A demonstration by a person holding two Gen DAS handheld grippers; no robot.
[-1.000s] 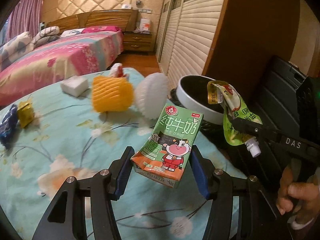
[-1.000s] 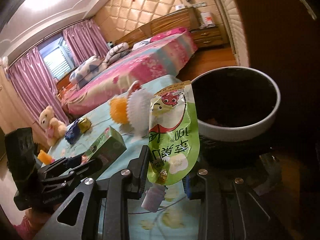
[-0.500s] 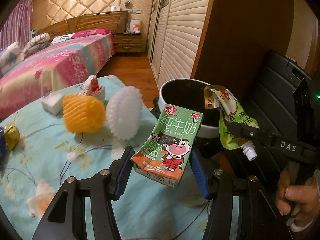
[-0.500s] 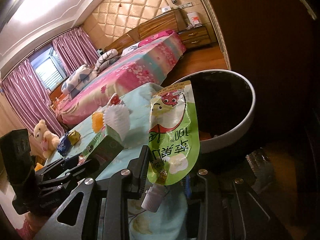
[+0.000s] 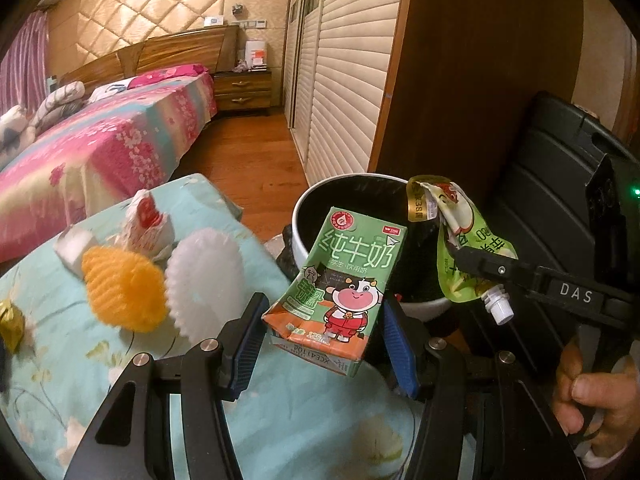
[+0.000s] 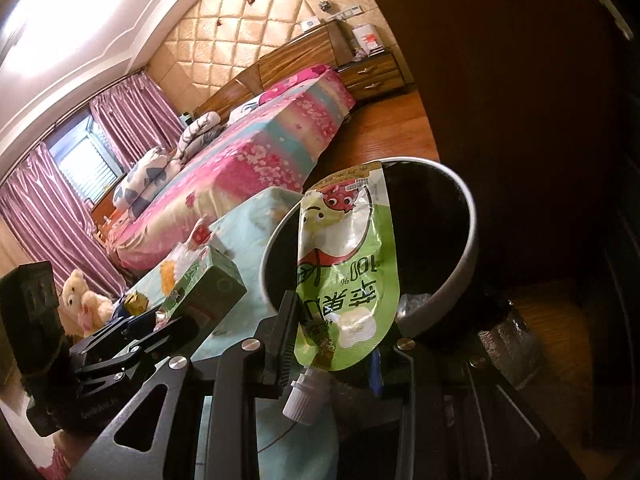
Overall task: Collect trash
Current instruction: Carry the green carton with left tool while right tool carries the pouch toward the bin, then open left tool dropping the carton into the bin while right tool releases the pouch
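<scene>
My left gripper (image 5: 322,346) is shut on a green milk carton (image 5: 340,288) and holds it in the air just in front of the white-rimmed black trash bin (image 5: 298,220). My right gripper (image 6: 332,354) is shut on a green juice pouch (image 6: 346,264), spout down, right at the near rim of the bin (image 6: 470,248). The pouch (image 5: 460,248) and the right gripper (image 5: 480,264) also show in the left wrist view, over the bin's right side. The carton (image 6: 208,284) and the left gripper (image 6: 160,328) show at the left of the right wrist view.
On the flowered turquoise cloth (image 5: 100,360) lie an orange foam net (image 5: 124,288), a white foam net (image 5: 204,280), a red-and-white wrapper (image 5: 146,220), a white block (image 5: 72,246) and a gold wrapper (image 5: 10,324). A dark wardrobe (image 5: 460,80) stands behind the bin. A pink bed (image 5: 100,140) is far left.
Both grippers have moved toward the bin with the carton and pouch held. The bin now looks closer and larger, and the items on the cloth have shifted left in view.
</scene>
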